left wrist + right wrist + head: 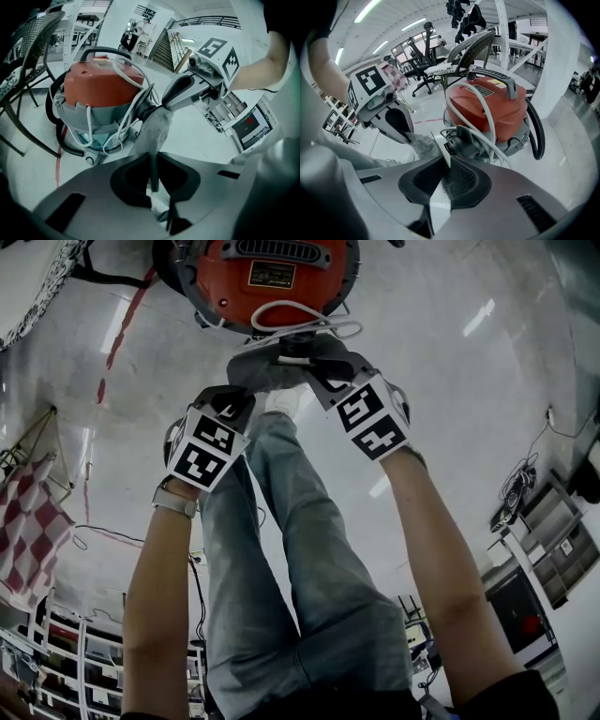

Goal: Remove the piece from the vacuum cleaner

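A vacuum cleaner with an orange-red top and a grey base stands on the pale floor. From the inlet port on its side hangs a grey fabric dust bag with a white card collar. My left gripper is shut on a fold of the bag's grey fabric. My right gripper is shut on the white collar, right at the port. In the head view both grippers meet at the bag, the left gripper beside the right gripper.
A white power cord loops over the vacuum's top and side. A black hose curls round its base. A wicker chair and office chairs stand behind it. The person's jeans-clad legs are below the grippers.
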### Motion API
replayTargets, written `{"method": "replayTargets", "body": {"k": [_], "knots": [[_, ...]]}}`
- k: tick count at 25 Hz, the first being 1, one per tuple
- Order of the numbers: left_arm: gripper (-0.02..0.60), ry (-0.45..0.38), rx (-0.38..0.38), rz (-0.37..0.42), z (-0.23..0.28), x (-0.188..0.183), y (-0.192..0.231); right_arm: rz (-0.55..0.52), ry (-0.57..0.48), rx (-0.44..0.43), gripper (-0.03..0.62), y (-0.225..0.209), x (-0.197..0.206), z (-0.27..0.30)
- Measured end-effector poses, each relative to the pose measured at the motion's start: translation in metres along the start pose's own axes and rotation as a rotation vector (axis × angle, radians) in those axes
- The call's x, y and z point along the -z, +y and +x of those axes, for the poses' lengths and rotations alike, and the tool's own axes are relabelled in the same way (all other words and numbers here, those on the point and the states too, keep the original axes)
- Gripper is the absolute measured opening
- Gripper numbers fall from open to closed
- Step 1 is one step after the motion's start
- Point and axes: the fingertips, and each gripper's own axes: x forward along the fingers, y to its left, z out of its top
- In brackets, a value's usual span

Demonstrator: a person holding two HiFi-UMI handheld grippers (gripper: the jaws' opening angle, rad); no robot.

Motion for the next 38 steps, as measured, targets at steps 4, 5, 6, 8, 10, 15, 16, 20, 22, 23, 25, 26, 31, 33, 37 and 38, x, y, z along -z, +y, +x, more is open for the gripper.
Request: {"method": "replayTargets", "body": {"k": [4, 5, 6, 8, 10, 15, 16, 20, 22, 23, 25, 26, 31, 33, 37, 38], "knots": [[0.044, 0.007, -0.015, 0.029, -0.002, 0.008, 0.0, 0.042, -0.009, 0.019, 0.069, 0.009, 0.007, -0.002], [0.043, 0.011, -0.02, 0.033, -0.002, 0.01, 0.0, 0.056, -0.012, 0.025, 0.067, 0.012, 0.009, -0.003], [0.043, 0.015, -0.023, 0.039, -0.002, 0.012, 0.001, 0.072, -0.015, 0.031, 0.066, 0.014, 0.011, -0.003], [0.043, 0.022, -0.025, 0.05, -0.003, 0.013, 0.001, 0.097, -0.018, 0.043, 0.064, 0.018, 0.015, -0.004], [0.043, 0.026, -0.021, 0.058, -0.003, 0.015, -0.001, 0.117, -0.017, 0.052, 0.064, 0.022, 0.019, -0.004], [0.043, 0.027, -0.016, 0.069, -0.002, 0.022, -0.006, 0.165, -0.017, 0.067, 0.064, 0.028, 0.025, -0.004], [0.043, 0.026, -0.017, 0.068, -0.002, 0.023, -0.006, 0.171, -0.018, 0.072, 0.064, 0.03, 0.026, -0.004], [0.043, 0.017, -0.017, 0.055, -0.001, 0.027, -0.015, 0.184, -0.021, 0.087, 0.066, 0.034, 0.031, -0.005], [0.043, 0.008, -0.015, 0.046, -0.001, 0.03, -0.021, 0.183, -0.02, 0.088, 0.067, 0.036, 0.033, -0.006], [0.043, 0.004, -0.013, 0.036, -0.001, 0.032, -0.023, 0.18, -0.019, 0.087, 0.067, 0.037, 0.034, -0.006], [0.043, -0.003, -0.011, 0.022, -0.001, 0.034, -0.027, 0.172, -0.015, 0.087, 0.069, 0.039, 0.036, -0.007], [0.043, -0.005, -0.01, 0.019, -0.001, 0.035, -0.028, 0.168, -0.013, 0.087, 0.069, 0.04, 0.037, -0.007], [0.043, -0.024, -0.002, -0.004, -0.001, 0.041, -0.034, 0.151, -0.008, 0.089, 0.074, 0.044, 0.039, -0.006], [0.043, -0.033, -0.001, -0.016, -0.001, 0.043, -0.038, 0.137, -0.006, 0.094, 0.077, 0.045, 0.04, -0.006], [0.043, -0.041, -0.002, -0.034, -0.001, 0.045, -0.043, 0.127, 0.0, 0.103, 0.078, 0.047, 0.042, -0.007], [0.043, -0.042, 0.0, -0.035, -0.002, 0.044, -0.044, 0.128, 0.001, 0.103, 0.078, 0.047, 0.042, -0.007]]}}
